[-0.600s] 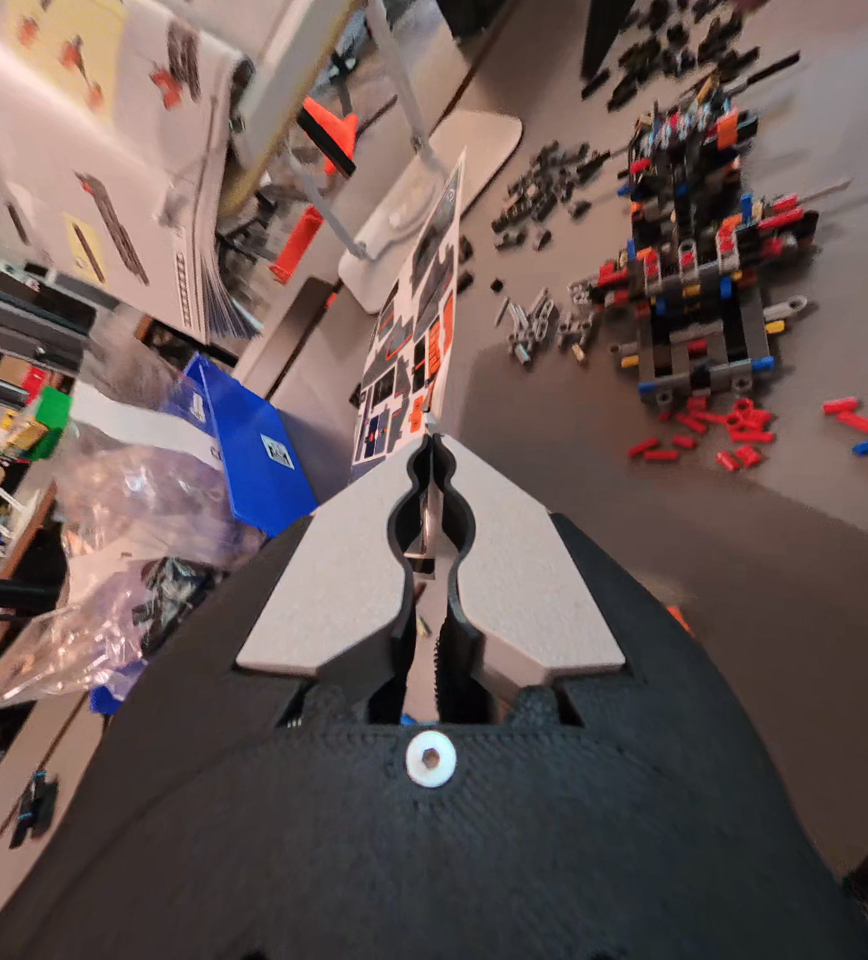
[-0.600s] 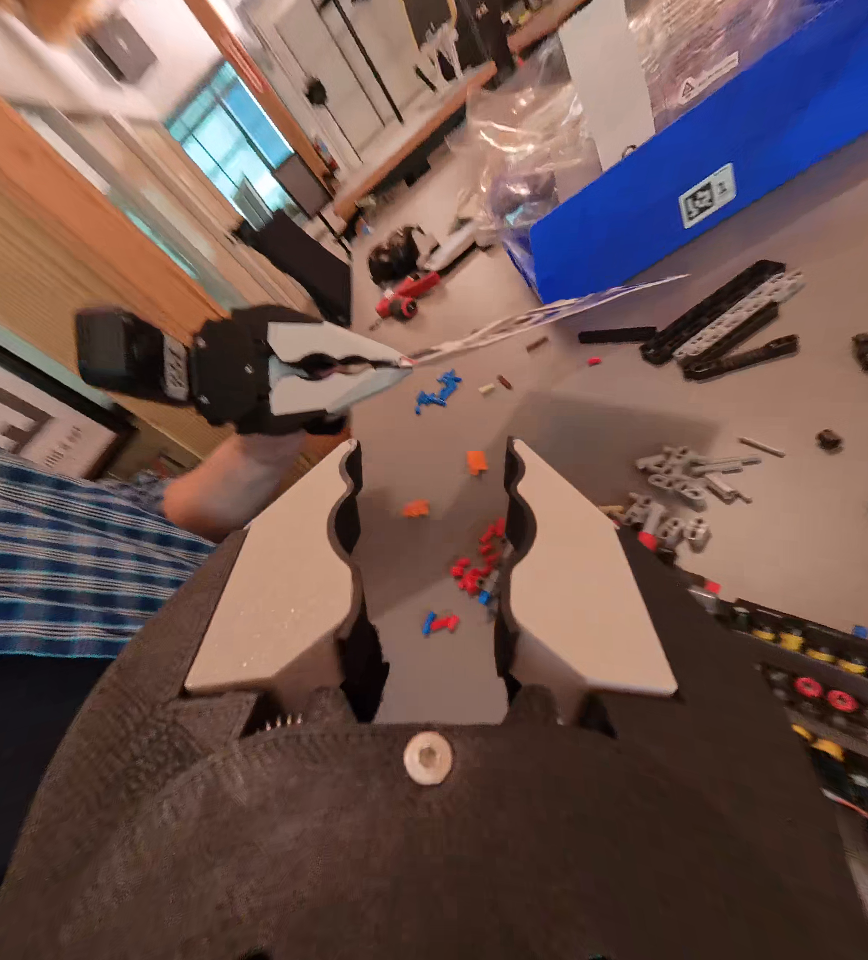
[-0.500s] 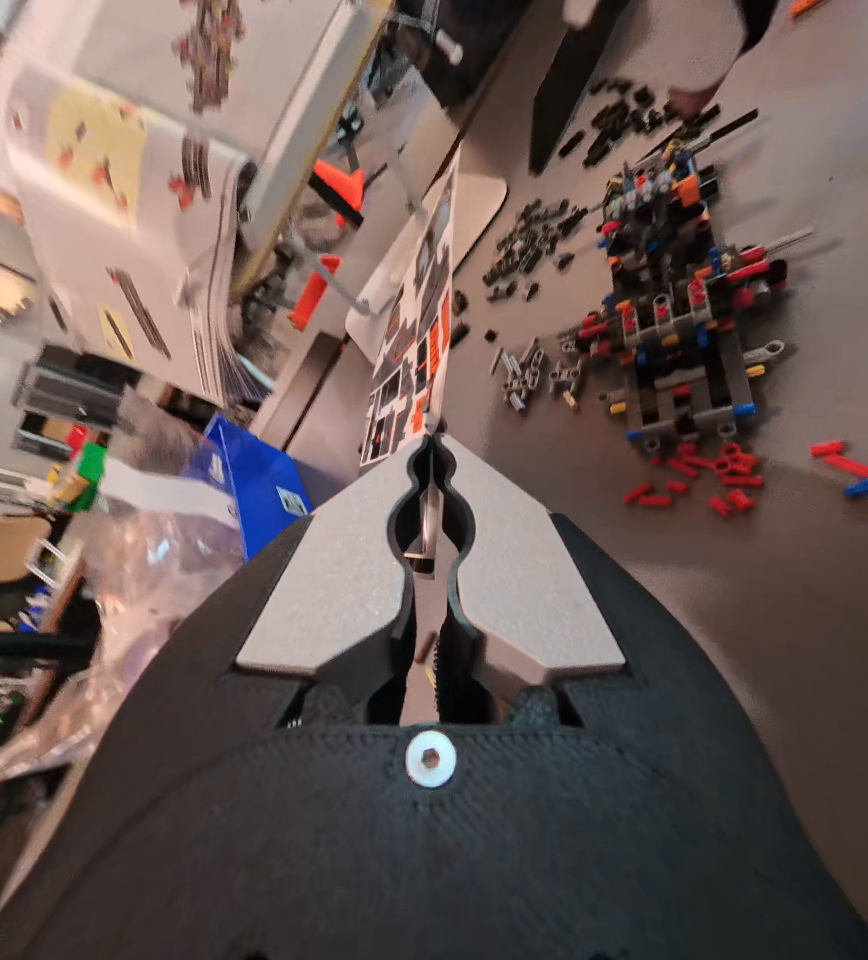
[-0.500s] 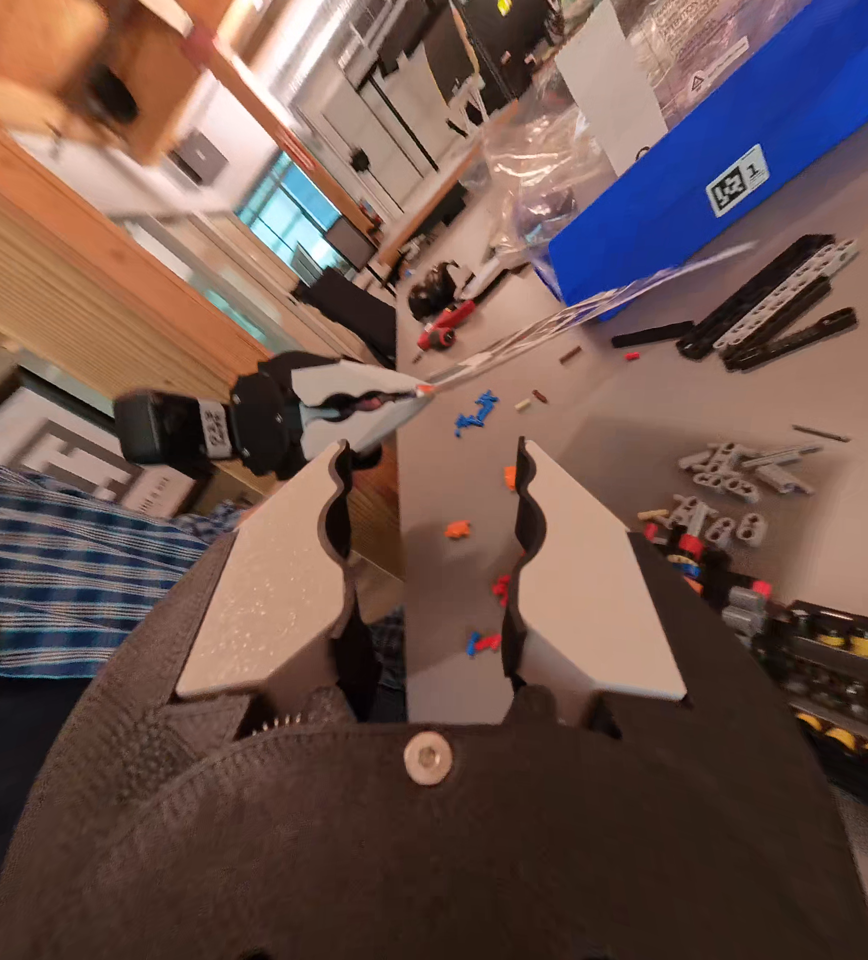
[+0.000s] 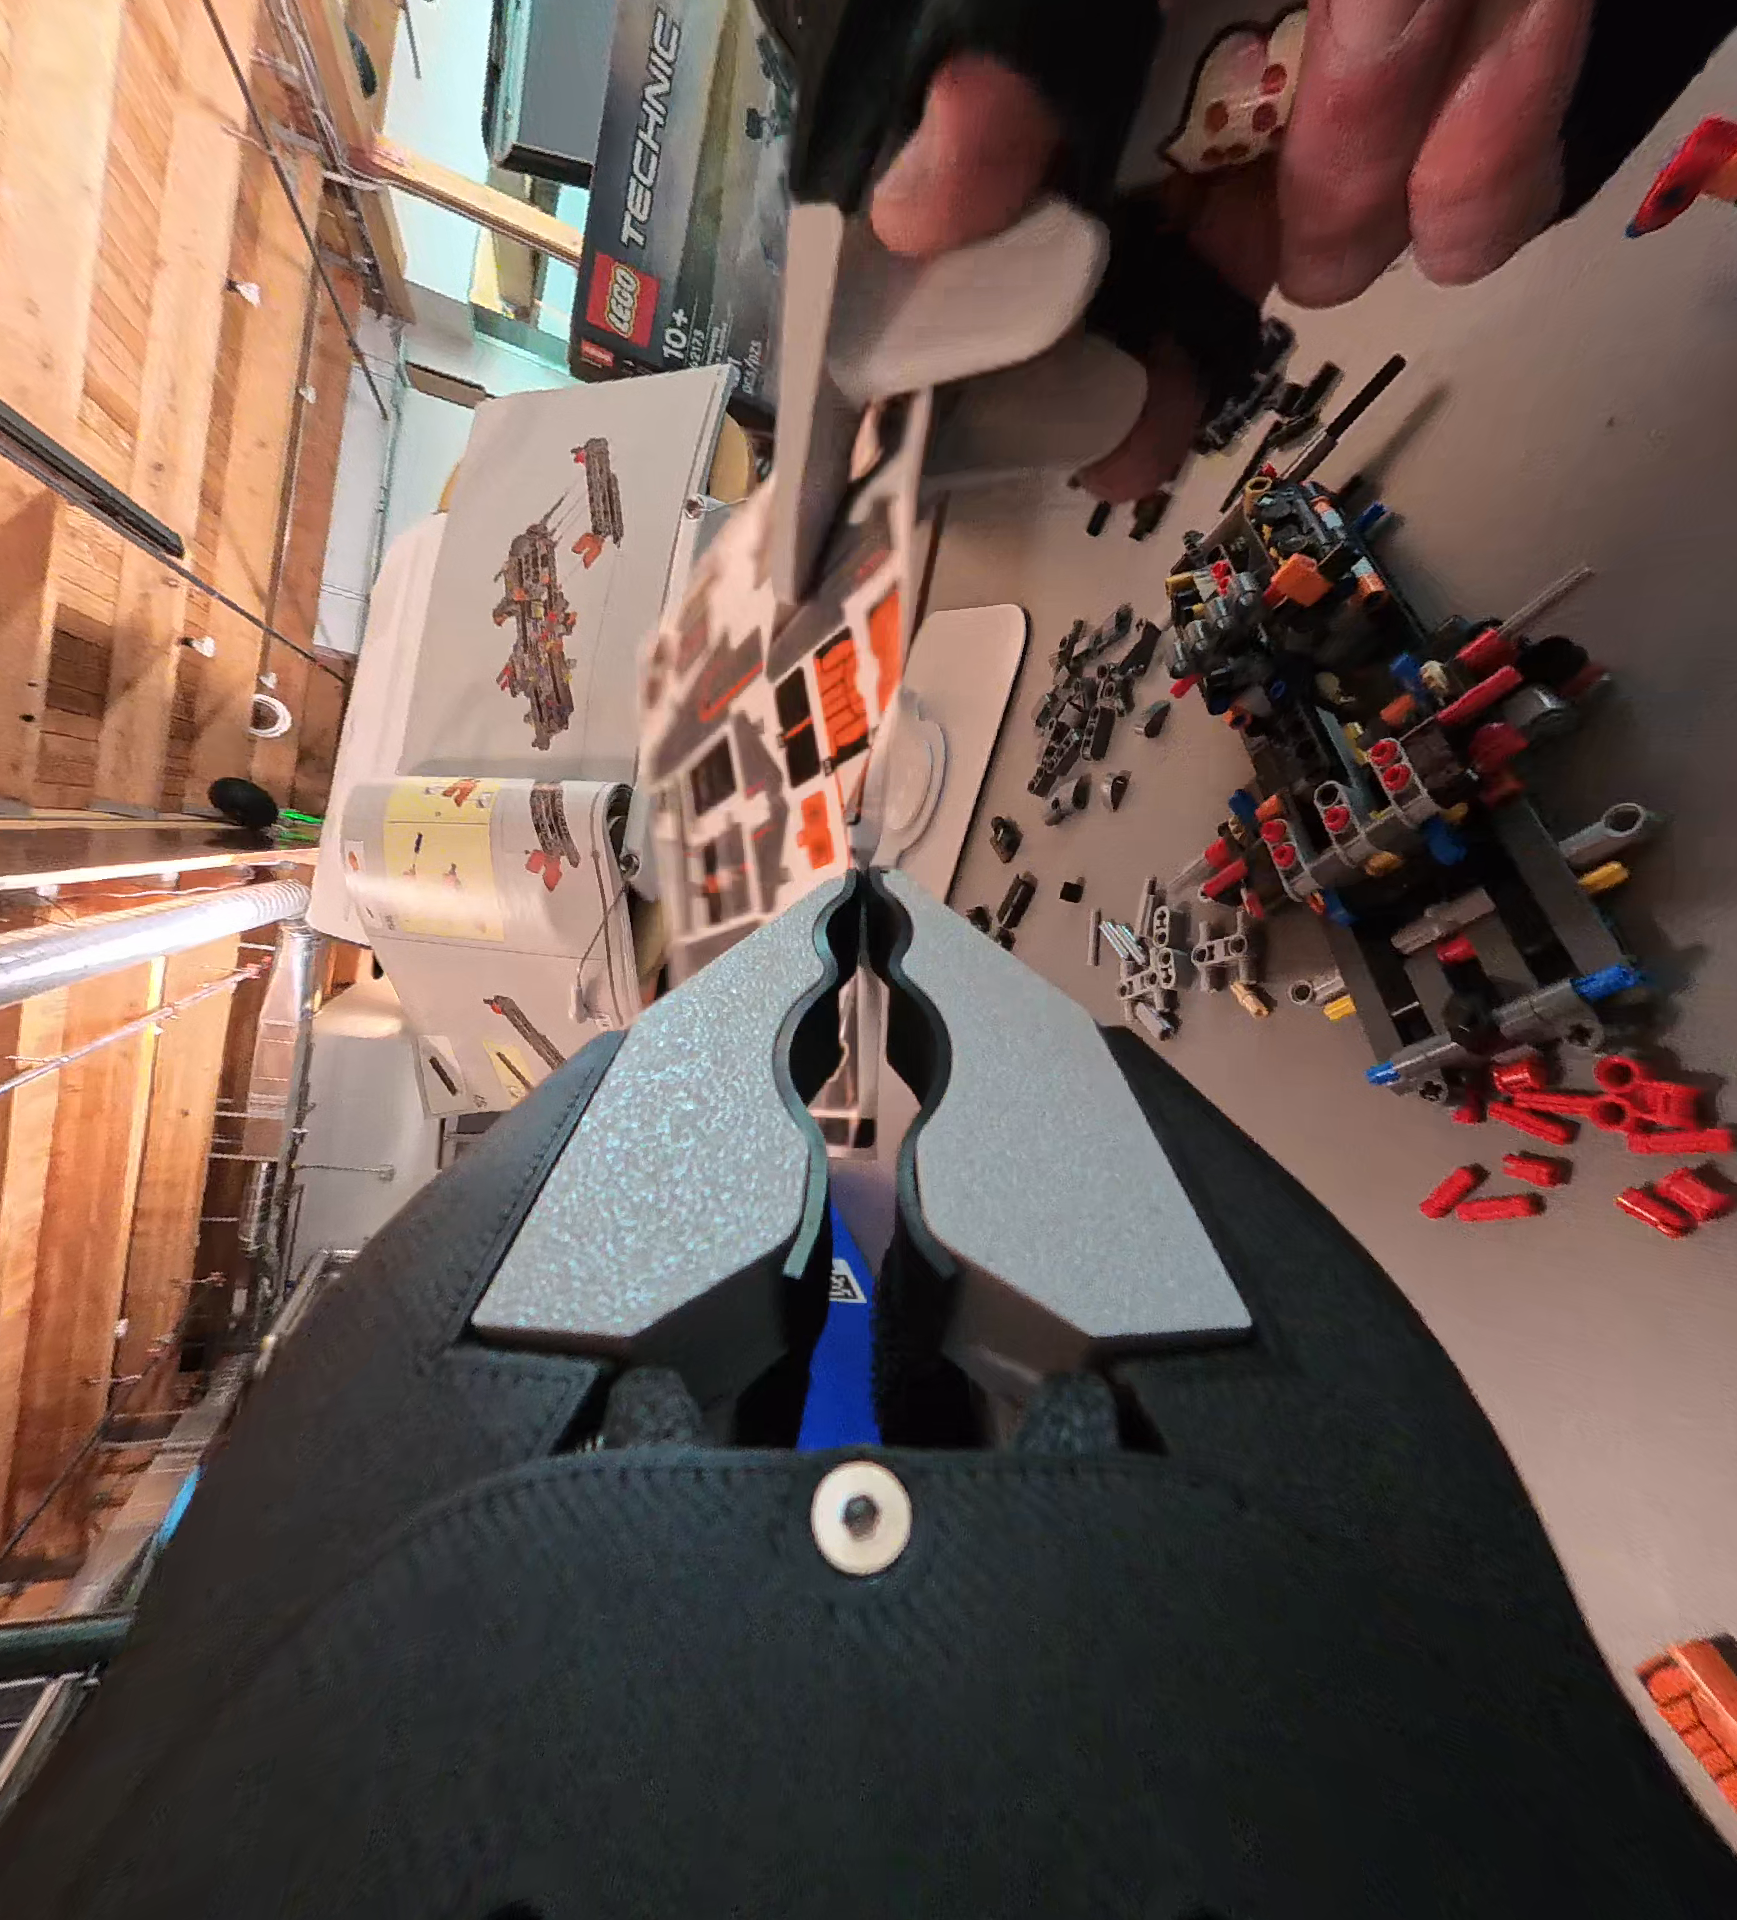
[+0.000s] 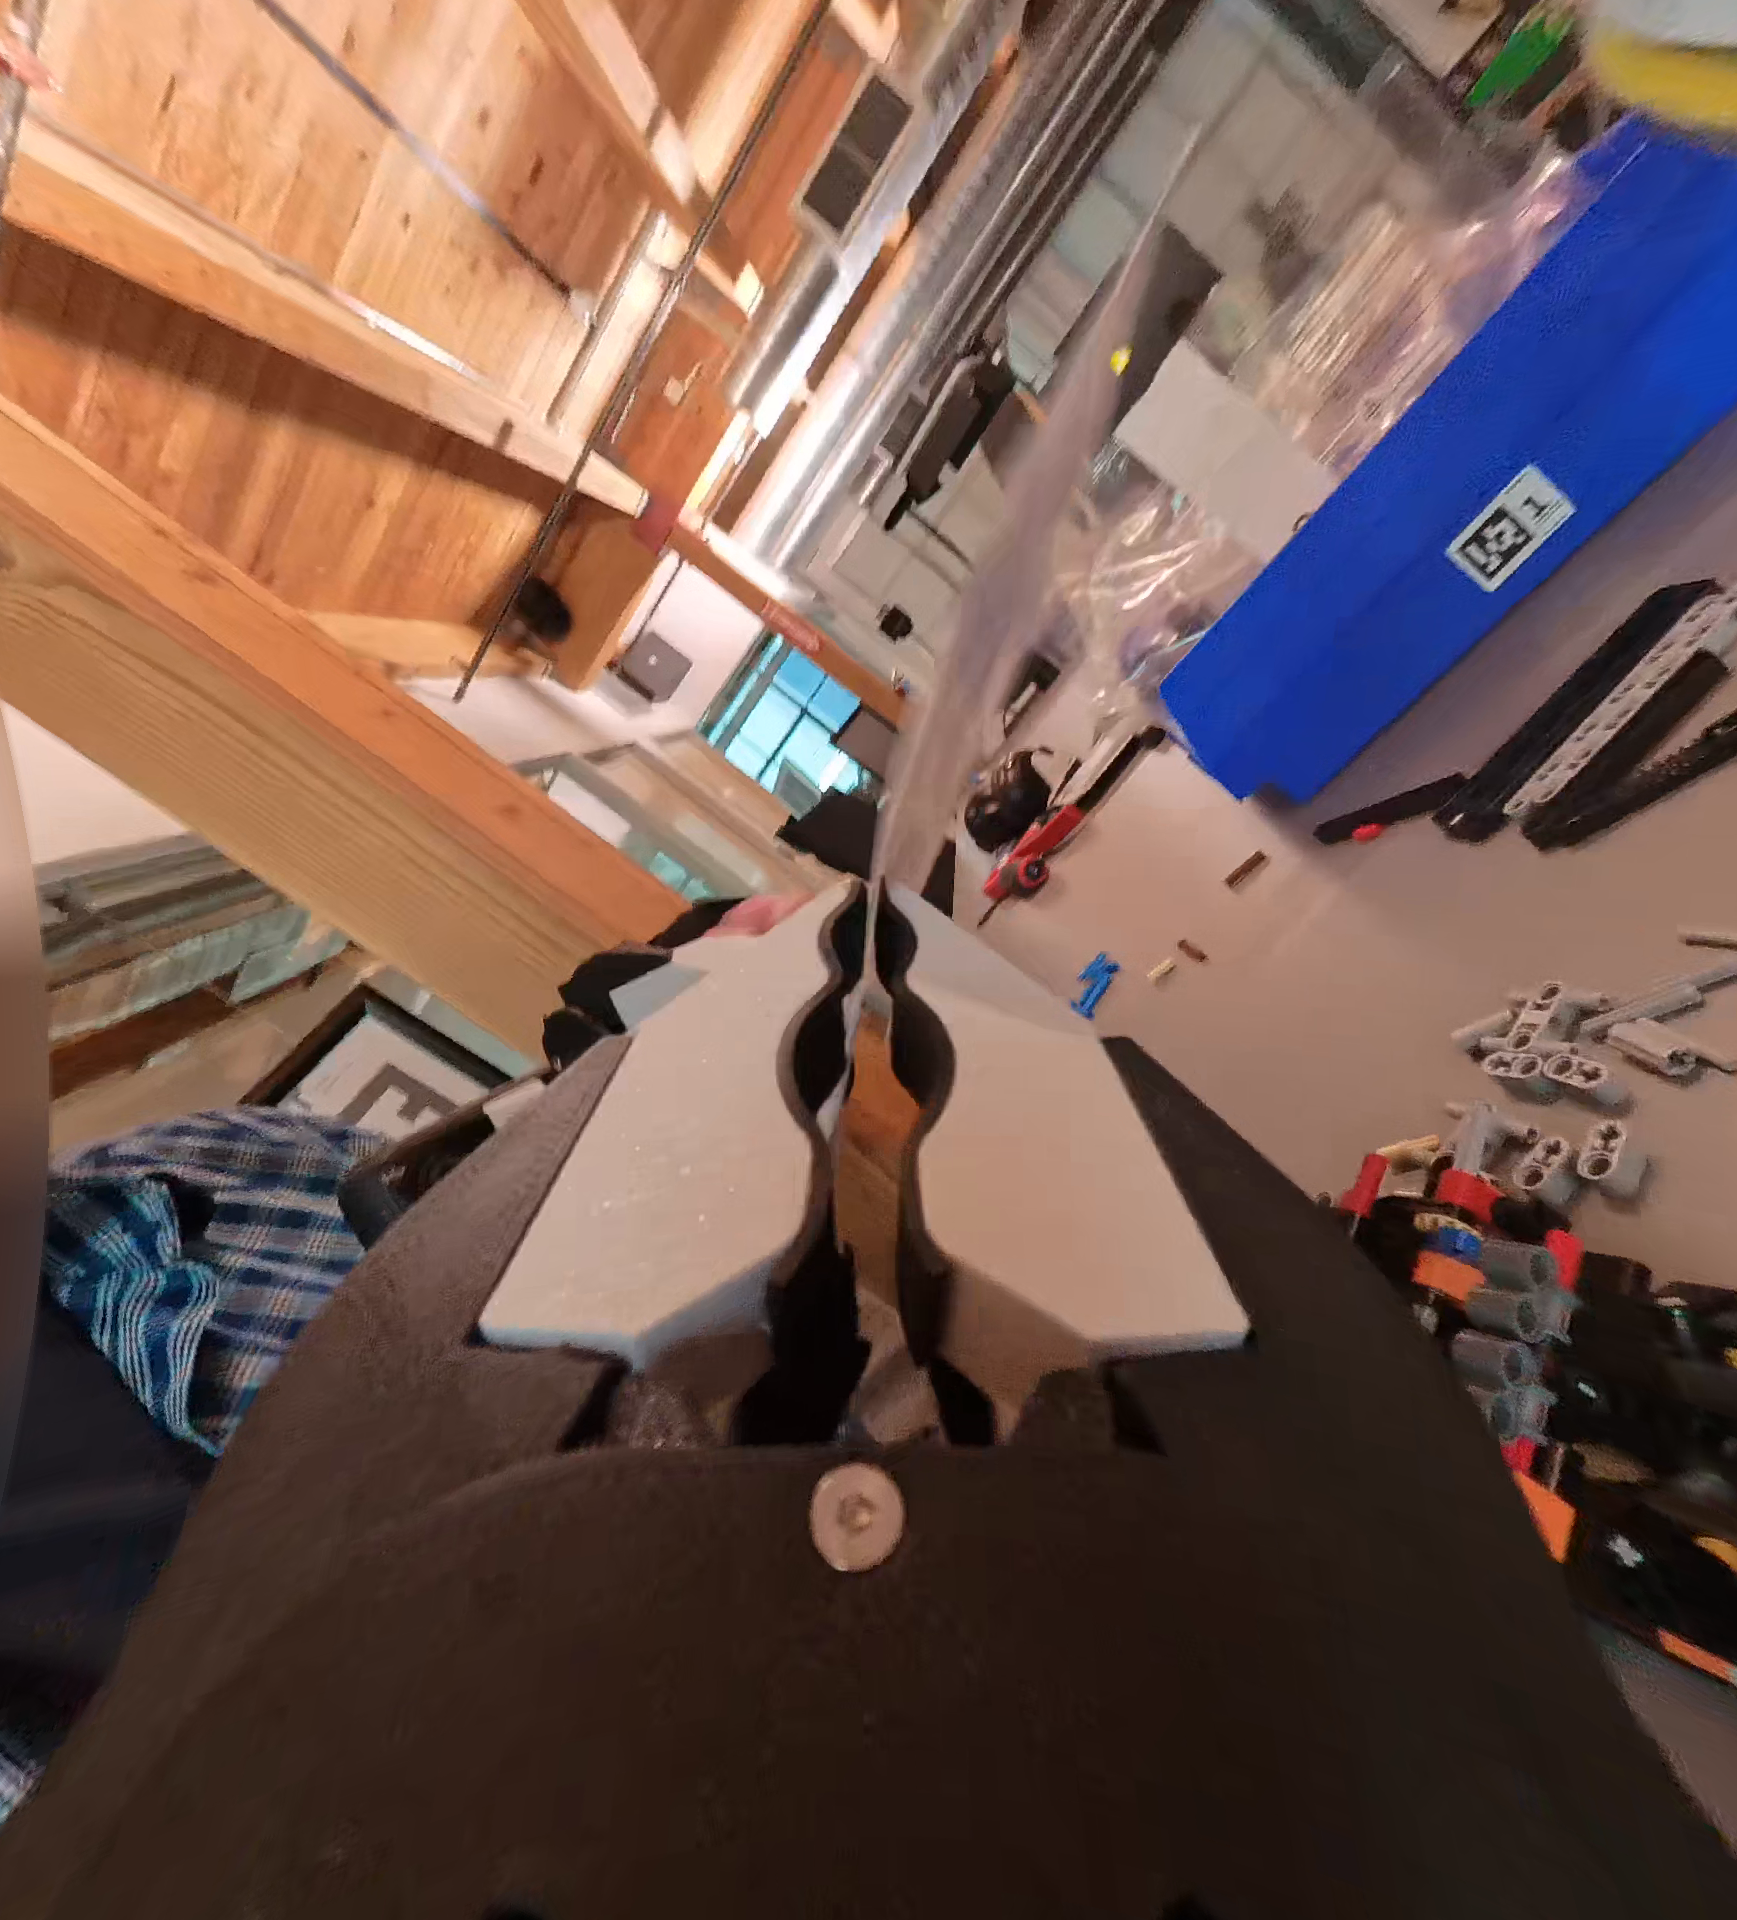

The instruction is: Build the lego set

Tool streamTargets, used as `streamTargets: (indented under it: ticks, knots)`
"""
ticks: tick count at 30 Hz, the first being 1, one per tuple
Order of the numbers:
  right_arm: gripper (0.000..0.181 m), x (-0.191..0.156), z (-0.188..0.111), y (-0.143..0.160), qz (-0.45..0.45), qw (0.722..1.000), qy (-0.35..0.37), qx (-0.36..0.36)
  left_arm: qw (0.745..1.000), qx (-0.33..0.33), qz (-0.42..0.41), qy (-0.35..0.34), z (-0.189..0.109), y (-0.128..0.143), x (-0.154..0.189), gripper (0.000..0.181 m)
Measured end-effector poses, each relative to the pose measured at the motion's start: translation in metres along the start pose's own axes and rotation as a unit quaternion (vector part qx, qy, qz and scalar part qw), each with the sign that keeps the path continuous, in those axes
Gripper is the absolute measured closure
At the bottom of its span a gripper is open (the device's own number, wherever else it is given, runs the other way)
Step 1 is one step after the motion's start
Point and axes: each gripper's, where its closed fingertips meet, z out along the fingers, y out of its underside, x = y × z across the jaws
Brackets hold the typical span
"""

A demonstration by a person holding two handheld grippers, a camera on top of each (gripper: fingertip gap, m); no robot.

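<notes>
My left gripper [image 5: 864, 883] is shut on one end of the sticker sheet [image 5: 770, 727], a white sheet with orange and black stickers, held in the air above the table. My right gripper [image 6: 869, 894] is shut on the same sheet, which shows edge-on in the right wrist view [image 6: 1030, 520]. In the left wrist view the right gripper [image 5: 822, 520] pinches the sheet's far end, with a hand [image 5: 1363, 125] behind it. The partly built lego model [image 5: 1415, 769] lies on the grey table to the right and also shows in the right wrist view [image 6: 1570, 1351].
Red pins [image 5: 1591, 1143], grey connectors [image 5: 1176, 956] and small black parts [image 5: 1082, 696] lie around the model. An open instruction booklet [image 5: 531, 623] and the set's box [image 5: 677, 187] stand at the back. A blue box [image 6: 1518, 468] and black beams [image 6: 1612, 717] lie farther off. Tip to tip, the grippers are about 7 cm apart.
My right gripper was open and apart from the sheet; it has come to the sheet and shut on it. My left gripper has raised and turned with the sheet still in it.
</notes>
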Motion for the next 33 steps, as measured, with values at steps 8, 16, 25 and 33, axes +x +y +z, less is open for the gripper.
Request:
streamTargets:
  ticks: [8, 16, 25, 33]
  knots:
    - [0.181, -0.013, -0.005, -0.015, -0.07, 0.997, -0.01, -0.004, 0.991, 0.006, -0.13, 0.023, -0.015, 0.016, -0.007, 0.132]
    - [0.181, -0.041, 0.0, -0.019, -0.068, 0.993, -0.083, -0.04, 0.698, 0.164, -0.652, 0.246, -0.027, 0.014, -0.024, 0.085]
    - [0.181, -0.053, 0.005, -0.013, -0.046, 0.989, -0.119, -0.069, 0.458, 0.33, -0.725, 0.394, -0.023, -0.035, -0.032, 0.131]
    - [0.181, -0.041, 0.004, -0.018, -0.043, 0.99, -0.098, -0.088, 0.459, 0.351, -0.704, 0.413, -0.023, -0.06, -0.031, 0.181]
